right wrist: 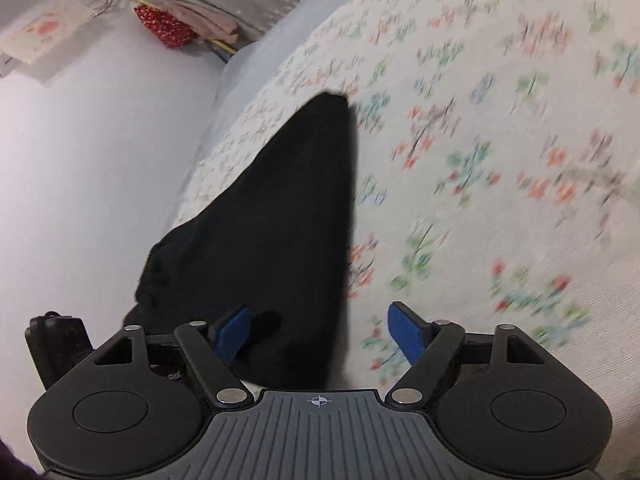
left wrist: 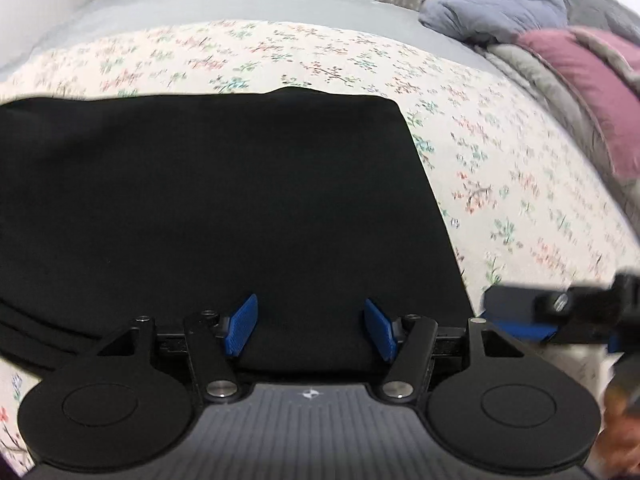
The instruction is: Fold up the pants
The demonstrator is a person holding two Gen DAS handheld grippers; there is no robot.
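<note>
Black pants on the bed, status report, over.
Left claw open, right claw open. Black fabric pants lying folded on floral bedspread, unheld. Nothing in the way.

The black pants run off the left wrist view's left edge, and their near edge is hidden behind the left gripper. The floral bedsheet smears with motion blur in the right wrist view. The right gripper is blurred and cropped at the frame's right edge.

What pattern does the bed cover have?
The bed cover is cream with small flowers; it shows best in the left wrist view.
</note>
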